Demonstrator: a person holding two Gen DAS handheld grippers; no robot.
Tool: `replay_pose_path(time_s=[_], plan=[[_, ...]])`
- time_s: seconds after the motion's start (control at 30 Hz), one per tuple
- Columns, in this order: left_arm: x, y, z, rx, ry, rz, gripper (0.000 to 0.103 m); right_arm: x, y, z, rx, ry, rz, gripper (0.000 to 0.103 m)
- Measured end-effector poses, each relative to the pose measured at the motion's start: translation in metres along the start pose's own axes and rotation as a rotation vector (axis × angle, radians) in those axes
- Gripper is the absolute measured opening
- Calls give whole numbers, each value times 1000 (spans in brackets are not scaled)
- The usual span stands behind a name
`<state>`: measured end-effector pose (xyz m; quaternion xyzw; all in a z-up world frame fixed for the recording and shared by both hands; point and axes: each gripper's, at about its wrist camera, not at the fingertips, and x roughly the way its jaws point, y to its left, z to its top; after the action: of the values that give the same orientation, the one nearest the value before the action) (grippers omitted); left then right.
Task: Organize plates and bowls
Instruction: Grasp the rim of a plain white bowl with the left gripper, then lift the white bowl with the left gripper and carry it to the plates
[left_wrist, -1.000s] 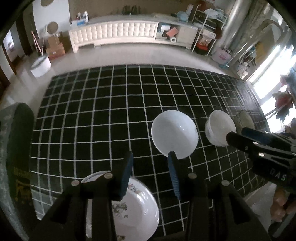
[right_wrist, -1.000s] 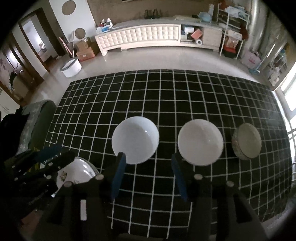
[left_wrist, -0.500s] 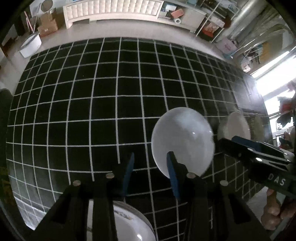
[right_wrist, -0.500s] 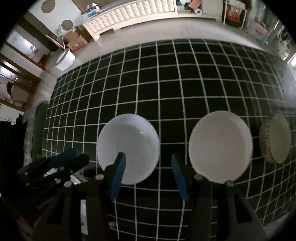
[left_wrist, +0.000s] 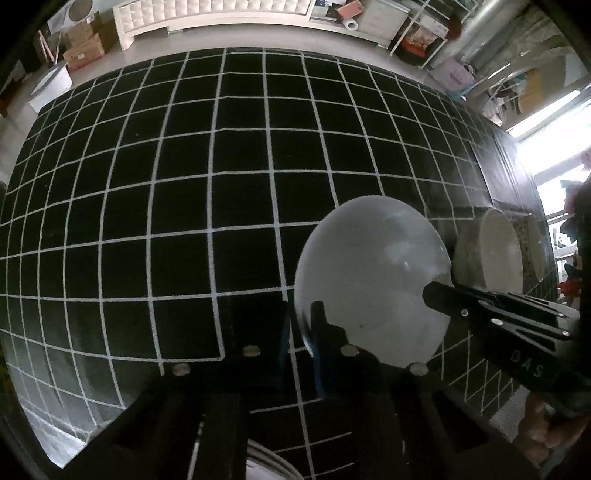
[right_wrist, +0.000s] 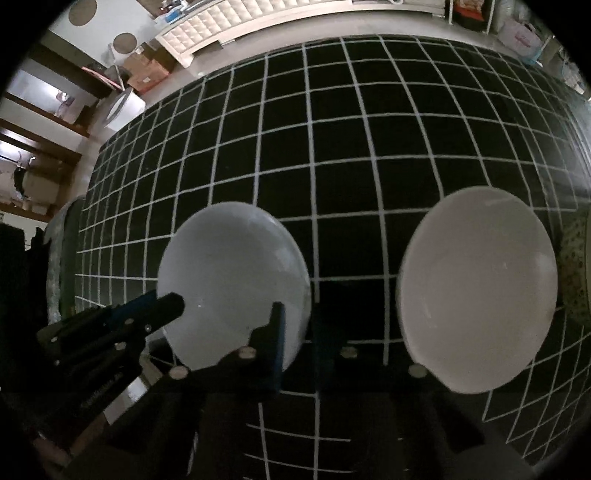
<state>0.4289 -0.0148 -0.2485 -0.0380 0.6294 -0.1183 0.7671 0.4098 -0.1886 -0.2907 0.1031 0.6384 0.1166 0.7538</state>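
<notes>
Bowls on a black counter ruled with a white grid, seen from both wrist cameras. The left gripper has its fingers drawn close together on the near left rim of the pale blue-white bowl, one finger outside the wall and one inside, so the rim is pinched between them. The right gripper is likewise clenched on the same bowl, grasping its near right rim; one blue-padded finger lies inside the bowl, the other outside on the counter side. In the left wrist view the right gripper enters from the right and meets the bowl's right edge. In the right wrist view the left gripper enters from the left and meets its left edge. To the right of the held bowl, apart from it, sits a white bowl; just beyond that stands a speckled bowl, partly cut off by the frame. A white dish rim shows at the bottom edge beneath the left gripper.
</notes>
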Motion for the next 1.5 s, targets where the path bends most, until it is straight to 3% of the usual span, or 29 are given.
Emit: replay_pose_path(time_s=[0.3,0.7,0.83,1.17,1.5], plan=[[1,-14,-12,-7,19,23,6,-5,-2,-11,-17,3,-32,10],[-48,-56,-76,6,-24,38,7,-52,4,-65,-35,-25,-42,10],[-46,-63,-102,8,7,22,8,-58,1,-87,-30,-24,-50,10],[-35,-64,-156,27,38,25,7,-45,-17,-133,0,23,-66,10],[-23,-57,-161,43,55,39,7,-29,-21,-144,-2,50,-91,10]])
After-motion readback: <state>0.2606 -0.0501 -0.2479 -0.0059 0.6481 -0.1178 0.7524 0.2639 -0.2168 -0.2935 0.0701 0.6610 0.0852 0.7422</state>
